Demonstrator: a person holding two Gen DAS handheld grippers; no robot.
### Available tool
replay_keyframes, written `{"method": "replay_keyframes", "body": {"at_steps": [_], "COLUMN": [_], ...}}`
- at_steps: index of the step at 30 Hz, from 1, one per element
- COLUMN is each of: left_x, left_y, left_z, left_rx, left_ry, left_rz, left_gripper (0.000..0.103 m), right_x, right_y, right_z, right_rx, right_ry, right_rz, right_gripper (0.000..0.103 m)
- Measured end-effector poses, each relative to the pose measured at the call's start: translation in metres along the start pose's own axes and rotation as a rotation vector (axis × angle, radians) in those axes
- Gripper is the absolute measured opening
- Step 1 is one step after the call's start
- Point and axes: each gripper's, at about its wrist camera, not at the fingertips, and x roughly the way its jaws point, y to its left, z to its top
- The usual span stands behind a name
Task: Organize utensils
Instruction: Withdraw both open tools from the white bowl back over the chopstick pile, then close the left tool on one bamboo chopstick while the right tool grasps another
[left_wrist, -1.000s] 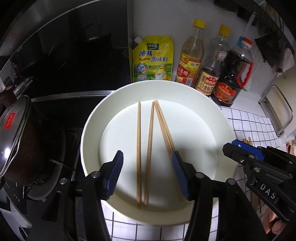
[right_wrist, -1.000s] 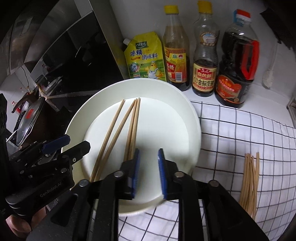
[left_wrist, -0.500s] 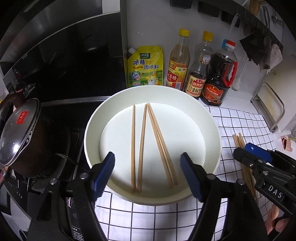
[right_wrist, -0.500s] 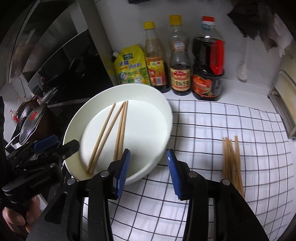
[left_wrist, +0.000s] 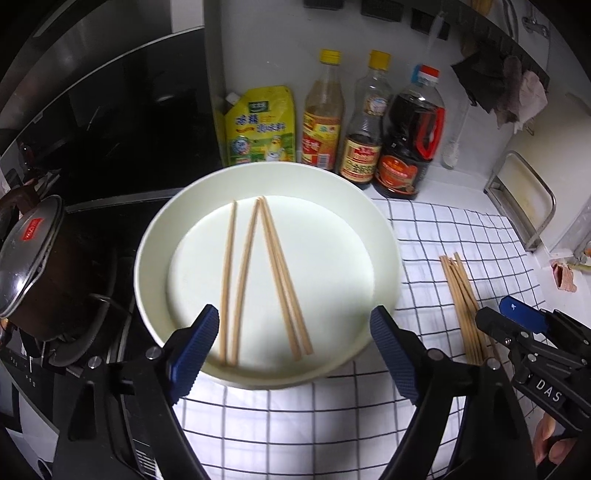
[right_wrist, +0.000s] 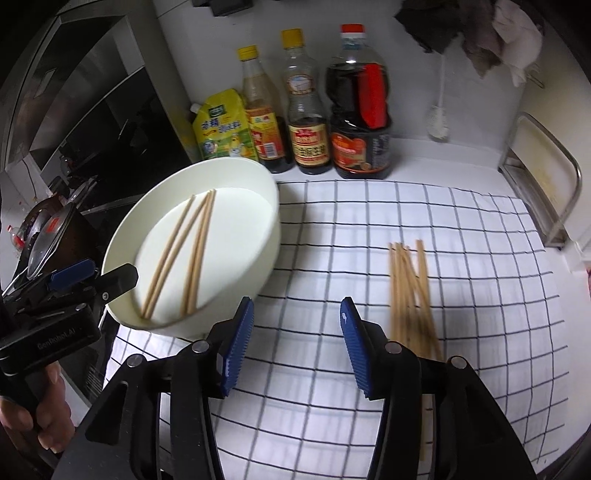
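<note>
Several wooden chopsticks (left_wrist: 258, 277) lie in a white deep plate (left_wrist: 384, 240) at the left end of a checked cloth. My left gripper (left_wrist: 293, 310) hovers at the plate's near rim. Its jaws are opening wide and its pads touch nothing. A loose bundle of chopsticks (right_wrist: 410, 291) lies on the cloth to the right. My right gripper (right_wrist: 297, 301) is over bare cloth between the plate (right_wrist: 258, 258) and that bundle. Its jaws are opening with nothing between them. In the left wrist view the right gripper (left_wrist: 517, 325) appears beside the bundle (left_wrist: 463, 302).
A yellow seasoning pouch (left_wrist: 262, 125) and three sauce bottles (left_wrist: 362, 122) stand against the back wall. A lidded pot (left_wrist: 33, 254) sits on the dark stove at left. A metal rack (right_wrist: 543, 177) stands at the right edge. A person's hand (right_wrist: 33, 417) holds the left gripper.
Both grippers drew back from the plate and opened wider. The right one swung right over the cloth, bringing the loose chopstick bundle closer to its fingers.
</note>
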Motion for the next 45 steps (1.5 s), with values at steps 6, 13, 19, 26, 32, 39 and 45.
{"method": "replay_keyframes", "body": {"at_steps": [6, 13, 19, 26, 32, 39, 45], "left_x": [0.001, 0.008, 0.014, 0.034, 0.052, 0.070, 0.081], "left_y": [-0.029, -0.060, -0.088, -0.121, -0.143, -0.161, -0.171], "left_z": [-0.009, -0.021, -0.026, -0.032, -0.038, -0.043, -0.045], "left_rx": [0.017, 0.023, 0.029, 0.052, 0.083, 0.102, 0.094], "left_ry": [0.022, 0.050, 0.060, 0.090, 0.119, 0.137, 0.143], "left_rz": [-0.015, -0.034, -0.055, -0.059, -0.050, -0.050, -0.076], "left_gripper": [0.085, 0.086, 0.086, 0.087, 0.087, 0.087, 0.087], "right_x": [-0.007, -0.011, -0.003, 0.019, 0.038, 0.056, 0.064], "right_y": [-0.033, -0.076, -0.113, -0.143, -0.151, -0.149, -0.151], "right_z": [-0.013, -0.028, -0.041, -0.051, -0.054, -0.053, -0.053], "right_rx": [0.021, 0.039, 0.051, 0.042, 0.024, -0.029, -0.055], "right_ry": [0.013, 0.040, 0.087, 0.139, 0.158, 0.170, 0.175], "right_rz": [-0.029, -0.077, -0.112, -0.119, -0.086, -0.066, -0.056], "right_gripper": [0.047, 0.047, 0.047, 0.047, 0.047, 0.047, 0.047]}}
